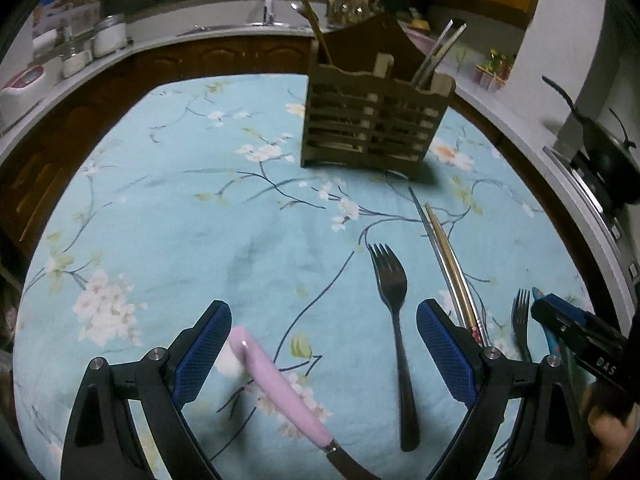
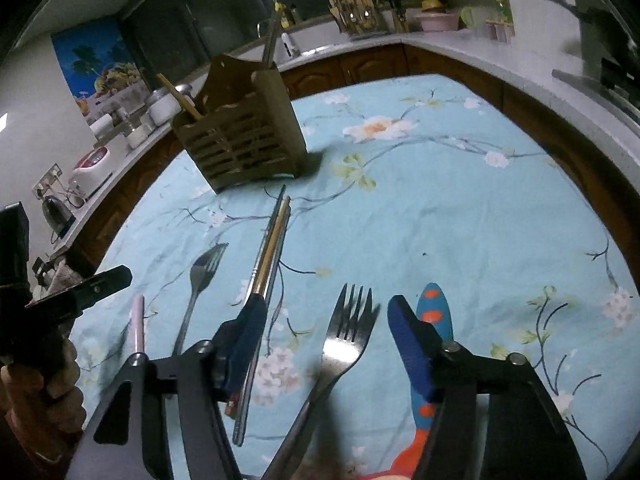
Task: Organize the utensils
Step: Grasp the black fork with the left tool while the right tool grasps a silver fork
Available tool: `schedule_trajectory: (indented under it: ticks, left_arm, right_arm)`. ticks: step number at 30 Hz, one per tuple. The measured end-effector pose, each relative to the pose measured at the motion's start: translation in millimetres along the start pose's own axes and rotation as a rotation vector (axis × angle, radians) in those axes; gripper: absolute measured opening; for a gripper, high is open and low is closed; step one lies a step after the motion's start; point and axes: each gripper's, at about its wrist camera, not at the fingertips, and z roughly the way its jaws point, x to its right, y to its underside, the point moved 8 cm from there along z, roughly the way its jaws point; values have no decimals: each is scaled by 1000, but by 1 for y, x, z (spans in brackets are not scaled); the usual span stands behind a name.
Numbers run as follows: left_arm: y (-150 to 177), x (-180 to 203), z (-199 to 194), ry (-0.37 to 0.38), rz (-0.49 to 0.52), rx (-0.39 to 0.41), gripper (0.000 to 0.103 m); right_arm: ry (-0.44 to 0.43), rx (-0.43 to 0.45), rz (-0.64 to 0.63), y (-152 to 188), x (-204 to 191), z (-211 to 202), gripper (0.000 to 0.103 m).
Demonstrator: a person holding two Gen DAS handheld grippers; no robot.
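Right gripper [image 2: 322, 344] is straddling the right-hand fork [image 2: 344, 344], jaws spread, pads not touching it. Fork is lying near the table's [image 2: 460, 208] near edge, long axis running along the gripper's pointing line, tines toward the wooden holder [image 2: 244, 140] at the far edge. Left gripper [image 1: 324, 352] is hanging wide open over the pink-handled knife [image 1: 276, 388] and the other fork [image 1: 394, 320].

The right gripper [image 2: 324, 344] stands with jaws apart, a silver fork [image 2: 348, 340] lying between its fingers without touching either. Chopsticks [image 2: 268, 248] run just outside the left finger; a blue orange-spotted utensil [image 2: 434, 308] lies behind the right finger.
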Motion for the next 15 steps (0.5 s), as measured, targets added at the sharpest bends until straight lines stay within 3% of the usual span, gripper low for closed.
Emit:
schedule_trajectory:
  ticks: [6,11,15]
  left_arm:
    - [-5,12,30,28,40,-56,94]
    - [-15,27,54,53,53,-77,93]
    - [-20,38,72,51,79,-95,90]
  right_arm:
    - [20,-42,8,3,5,16,56]
    - [30,-69,12,6,9,23,42]
    - [18,-72,30,5,12,24,41]
